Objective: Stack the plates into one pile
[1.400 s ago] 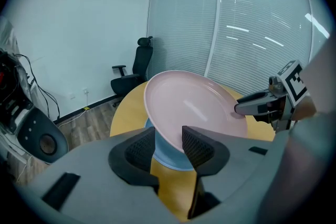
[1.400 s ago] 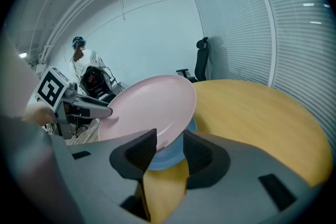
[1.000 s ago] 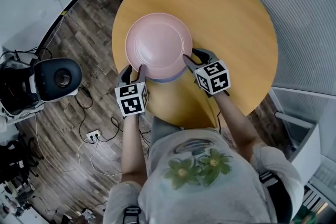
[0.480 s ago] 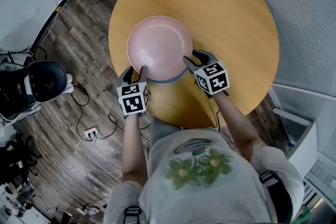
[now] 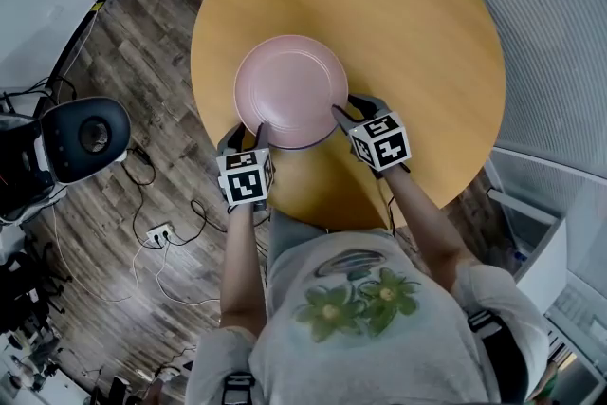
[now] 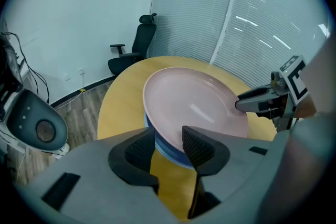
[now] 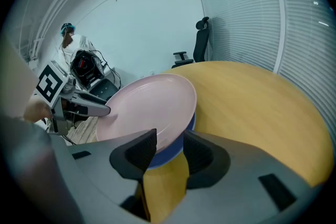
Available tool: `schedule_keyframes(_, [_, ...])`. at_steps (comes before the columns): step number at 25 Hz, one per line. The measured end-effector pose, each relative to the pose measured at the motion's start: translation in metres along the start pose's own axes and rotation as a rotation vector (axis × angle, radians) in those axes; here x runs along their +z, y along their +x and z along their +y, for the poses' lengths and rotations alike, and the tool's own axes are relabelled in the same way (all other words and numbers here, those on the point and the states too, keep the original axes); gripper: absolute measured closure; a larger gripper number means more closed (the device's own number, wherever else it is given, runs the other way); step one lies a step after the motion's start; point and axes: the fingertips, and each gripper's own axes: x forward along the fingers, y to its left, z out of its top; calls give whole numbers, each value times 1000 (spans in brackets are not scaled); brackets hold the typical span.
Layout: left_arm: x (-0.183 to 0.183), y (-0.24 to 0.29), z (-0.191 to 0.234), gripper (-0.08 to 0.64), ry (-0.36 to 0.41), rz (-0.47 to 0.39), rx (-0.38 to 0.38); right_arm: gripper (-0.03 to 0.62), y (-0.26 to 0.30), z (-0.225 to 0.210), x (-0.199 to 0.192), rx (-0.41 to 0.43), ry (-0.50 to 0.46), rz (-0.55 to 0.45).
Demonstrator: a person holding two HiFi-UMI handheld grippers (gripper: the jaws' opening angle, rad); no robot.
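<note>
While the pink plate (image 5: 290,90) hangs low over the table's near-left part, the entry stands as follows.

**Item in hand.** Pink plate, round and glossy, carried by its near rim from two sides. The left gripper (image 5: 245,136) is clamped on the rim toward the table's left edge, and the right gripper (image 5: 353,109) is clamped on it nearer the table's middle. In each gripper view one pad lies over the rim and one under it.

**Item beneath.** Blue plate (image 7: 167,155), flat on the table and almost wholly covered. Only a sliver of its rim shows under the pink plate. Whether the two plates touch at their far side cannot be told.

**Step, as judged.** Setting the pink plate down onto the blue one, which should complete the pile.
- Keep both grips at one height so the plate goes down flat and not edge first.
- Line up the rims before contact.
- The lower pads probably sit between the two plates. Let the far rim settle first, then loosen the grip and draw each gripper outward toward the table's near edge, without dragging the pile.
- The glaze looks slick, so a jerky release could slide the top plate off centre.

**Surface.** Round table (image 5: 417,43), with a yellow-tan top, smooth and matt, bearing nothing but the plates.

**Room.**
- Wood-plank floor (image 5: 142,71) lies off the table's left side.
- A white-and-dark machine (image 5: 85,138), cables and a socket strip (image 5: 159,232) stand on that floor.
- A black office chair (image 6: 137,44) stands beyond the table's far edge.
- Slatted blinds (image 6: 252,23) run behind the table's right side.
</note>
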Motion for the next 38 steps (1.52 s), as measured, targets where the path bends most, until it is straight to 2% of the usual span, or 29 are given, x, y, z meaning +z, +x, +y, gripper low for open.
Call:
schedule_keyframes(15, [-38,18,-2,379,39,83,48,417,13,-1,-32,-49,-63,85])
schedule_keyframes(25, [-37,19,1,376,71,80,77,417,16,1,-33,-99,-137,105])
schedule_keyframes(30, [-39,18,0,376,60,67,93,416,15,2,-35,-69,-156,96])
schedule_keyframes(33, [-35,8,3,376,91,53,121,411,10,5,-36,-54,-145,91])
schedule_keyframes(38, [-9,-11,-1,376,110,-28,136,411,-8,-2,-15,-46,-125,6])
